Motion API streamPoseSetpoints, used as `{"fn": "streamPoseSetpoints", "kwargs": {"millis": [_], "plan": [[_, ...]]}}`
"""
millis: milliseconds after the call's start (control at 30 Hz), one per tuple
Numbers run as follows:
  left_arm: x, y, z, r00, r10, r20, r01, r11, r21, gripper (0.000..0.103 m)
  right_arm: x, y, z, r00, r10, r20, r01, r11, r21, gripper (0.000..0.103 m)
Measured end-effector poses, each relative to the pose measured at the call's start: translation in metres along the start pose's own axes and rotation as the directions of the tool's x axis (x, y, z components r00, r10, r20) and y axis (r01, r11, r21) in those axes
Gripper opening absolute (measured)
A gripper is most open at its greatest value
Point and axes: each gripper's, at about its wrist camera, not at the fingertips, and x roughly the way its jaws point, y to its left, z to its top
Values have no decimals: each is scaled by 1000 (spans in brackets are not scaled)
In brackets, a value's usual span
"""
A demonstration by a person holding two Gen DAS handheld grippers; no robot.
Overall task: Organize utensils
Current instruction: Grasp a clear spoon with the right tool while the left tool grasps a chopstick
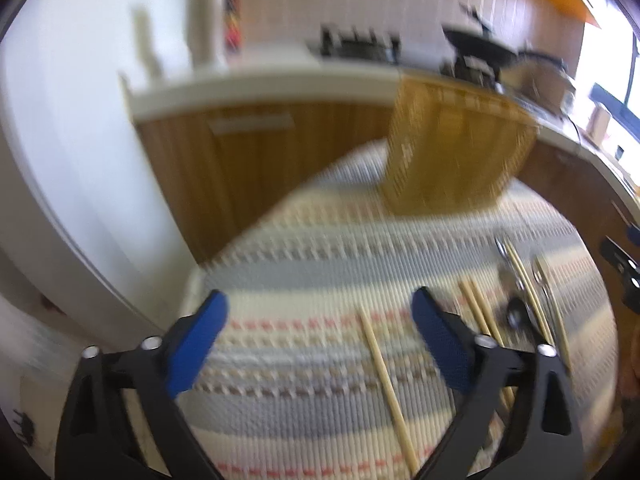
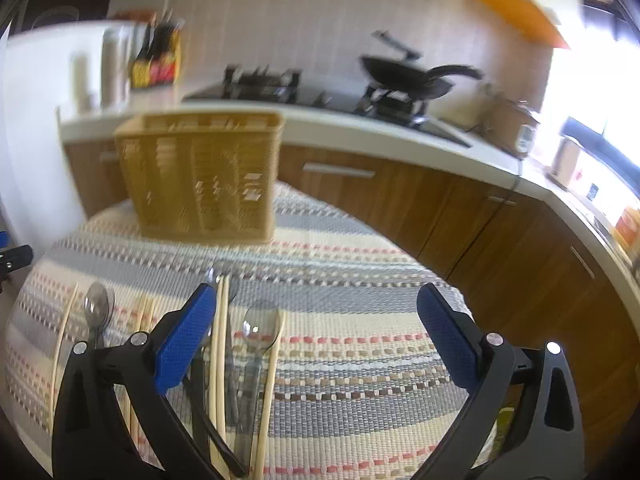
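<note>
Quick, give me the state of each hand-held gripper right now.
Left hand-held gripper: open, nothing between its fingers, above the striped mat.
Right hand-held gripper: open, holding nothing, chopsticks and spoons lying below it.

Both wrist cameras look forward and steeply down along their own claws, close above the striped mat [image 1: 320, 248]. The left wrist view sits to the left of the yellow basket [image 1: 452, 152] and sees it up and to its right; the right wrist view faces the yellow basket [image 2: 200, 176] from its right. Both share the basket, the mat, the chopsticks [image 2: 222, 344] and the stove [image 2: 260, 84] behind.
</note>
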Motion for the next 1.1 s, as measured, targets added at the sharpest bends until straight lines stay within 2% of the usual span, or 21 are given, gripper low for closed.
{"fn": "streamPoseSetpoints", "kwargs": {"millis": [67, 133, 167, 267, 333, 367, 433, 500, 567, 600, 767, 1000, 1100], "plan": [[11, 4, 0, 994, -64, -85, 63, 998, -13, 79, 7, 4, 7, 998, 30, -55, -31, 999, -32, 94], [23, 5, -2, 976, -142, -163, 140, 990, -20, 69, 16, 6, 13, 991, 74, -108, -78, 996, -34, 89], [29, 5, -3, 967, -159, -198, 157, 987, -24, 66, 22, 5, 17, 984, 103, -143, -108, 994, -25, 84], [45, 1, -7, 948, -170, -268, 170, 985, -24, 50, 39, -3, 28, 953, 184, -242, -180, 983, 36, 76], [52, -2, -6, 939, -170, -300, 170, 985, -24, 32, 51, -6, 32, 925, 228, -304, -217, 974, 70, 68], [55, -4, -7, 934, -173, -314, 174, 984, -25, 29, 59, -7, 32, 905, 251, -343, -237, 968, 84, 64], [59, -6, -7, 927, -168, -335, 171, 985, -21, 28, 69, -5, 29, 874, 285, -393, -267, 958, 101, 58], [63, -9, -5, 922, -163, -351, 171, 985, -8, 28, 82, -3, 24, 832, 321, -453, -296, 947, 128, 47], [64, -11, -4, 919, -157, -362, 169, 986, 2, 28, 93, -3, 16, 798, 337, -499, -299, 941, 158, 38], [65, -11, -4, 918, -155, -364, 169, 986, 7, 28, 98, -4, 14, 782, 349, -516, -301, 937, 176, 37], [68, -14, 1, 916, -147, -373, 162, 987, 11, 29, 112, -9, 13, 753, 388, -531, -317, 922, 225, 37], [70, -24, 4, 919, -109, -378, 140, 989, 55, 37, 137, 6, 16, 721, 384, -577, -312, 923, 225, 37], [72, -29, 4, 922, -84, -378, 123, 989, 80, 37, 145, 16, 12, 720, 352, -598, -294, 935, 197, 37]]}}
